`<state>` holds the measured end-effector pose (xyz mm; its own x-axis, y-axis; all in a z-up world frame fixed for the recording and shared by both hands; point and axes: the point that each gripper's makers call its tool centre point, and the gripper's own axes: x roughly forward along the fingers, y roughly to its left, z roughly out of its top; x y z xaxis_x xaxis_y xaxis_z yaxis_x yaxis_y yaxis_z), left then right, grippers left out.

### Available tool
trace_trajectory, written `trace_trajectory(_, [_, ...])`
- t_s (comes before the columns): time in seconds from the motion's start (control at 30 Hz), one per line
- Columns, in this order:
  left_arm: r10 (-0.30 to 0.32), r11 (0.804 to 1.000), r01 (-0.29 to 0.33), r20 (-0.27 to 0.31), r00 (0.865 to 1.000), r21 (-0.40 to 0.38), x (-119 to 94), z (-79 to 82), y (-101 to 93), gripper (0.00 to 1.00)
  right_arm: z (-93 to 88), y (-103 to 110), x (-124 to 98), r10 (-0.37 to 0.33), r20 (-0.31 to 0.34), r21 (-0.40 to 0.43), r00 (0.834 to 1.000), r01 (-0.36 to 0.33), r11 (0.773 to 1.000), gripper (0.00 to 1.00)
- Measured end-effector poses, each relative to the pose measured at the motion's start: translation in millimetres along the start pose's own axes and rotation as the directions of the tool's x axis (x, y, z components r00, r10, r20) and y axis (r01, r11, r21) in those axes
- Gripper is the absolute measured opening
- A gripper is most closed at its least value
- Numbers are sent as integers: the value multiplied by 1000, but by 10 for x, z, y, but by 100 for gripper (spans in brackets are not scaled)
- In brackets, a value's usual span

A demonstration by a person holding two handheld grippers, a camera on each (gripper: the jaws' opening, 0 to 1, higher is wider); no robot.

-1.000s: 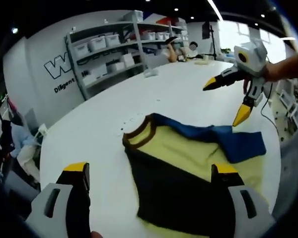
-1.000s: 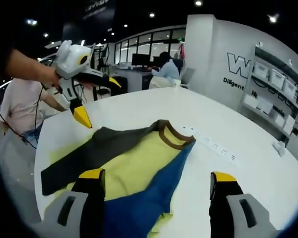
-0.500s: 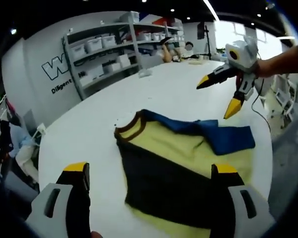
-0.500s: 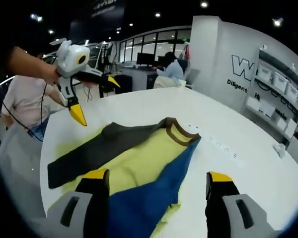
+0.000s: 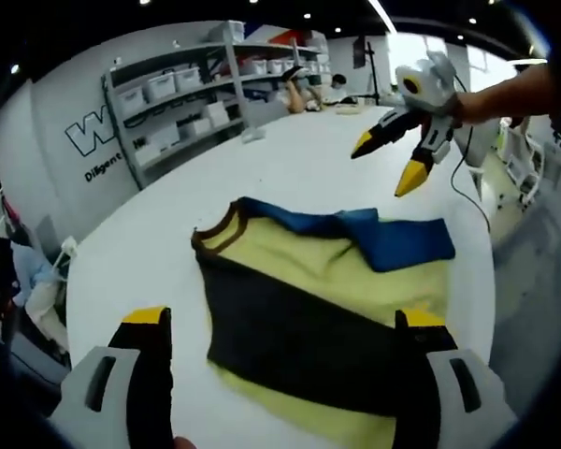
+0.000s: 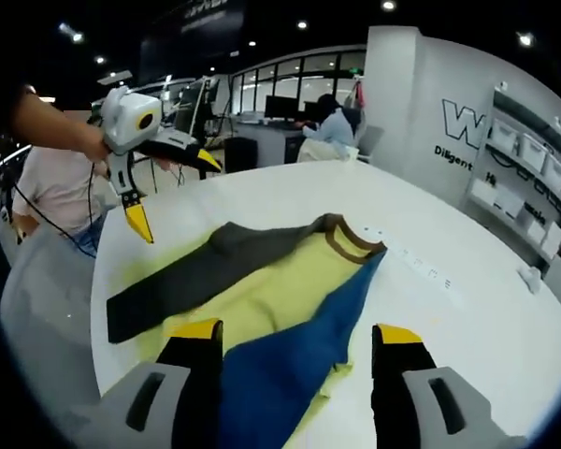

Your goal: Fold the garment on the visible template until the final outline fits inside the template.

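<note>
1. While both grippers hang above it, a yellow garment (image 5: 309, 281) with a brown collar lies flat on the white table (image 5: 290, 159), its blue and dark grey sleeves folded across the body.
2. Left gripper (image 5: 280, 332): jaws spread wide, grasping nothing.
3. Right gripper (image 6: 299, 341): jaws likewise released, clear of the cloth.
4. Shelving (image 5: 187, 89) with bins stands behind the table.

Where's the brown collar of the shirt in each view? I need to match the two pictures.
Left gripper view: the brown collar sits left of centre, at the shirt's upper-left corner, where dark and blue sleeves meet.
Right gripper view: the collar lies right of centre, at the shirt's far end.
Shared landmark: the blue sleeve running from the collar.
</note>
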<state>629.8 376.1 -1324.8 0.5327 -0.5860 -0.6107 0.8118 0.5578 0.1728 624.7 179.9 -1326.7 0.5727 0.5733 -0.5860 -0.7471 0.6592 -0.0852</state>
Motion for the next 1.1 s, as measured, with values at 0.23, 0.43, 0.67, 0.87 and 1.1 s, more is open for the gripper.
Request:
trace_trajectory(0.23, [-7,1000,7,18,1000,-8,-80,-1,-121,95,-89,163,-58,20,1,-1,1000,-20,1000,59])
trace_trajectory(0.43, [-26,1000,26,22,999,-9,-143,-70,-269,92,-138,229,-123,20,17,24,1000,-20,1000,56])
trace_trajectory(0.67, [-59,998,59,22,998,8,-213,-152,-452,91,-260,307,-195,26,13,41,1000,-27,999,53])
trace_trajectory(0.87, [-95,995,95,28,995,19,-237,-205,-621,89,-328,397,-207,45,19,53,999,-46,998,52])
trace_trajectory(1.1, [-126,991,125,12,992,50,-240,-325,-798,85,-474,522,-206,65,9,70,998,-65,995,52])
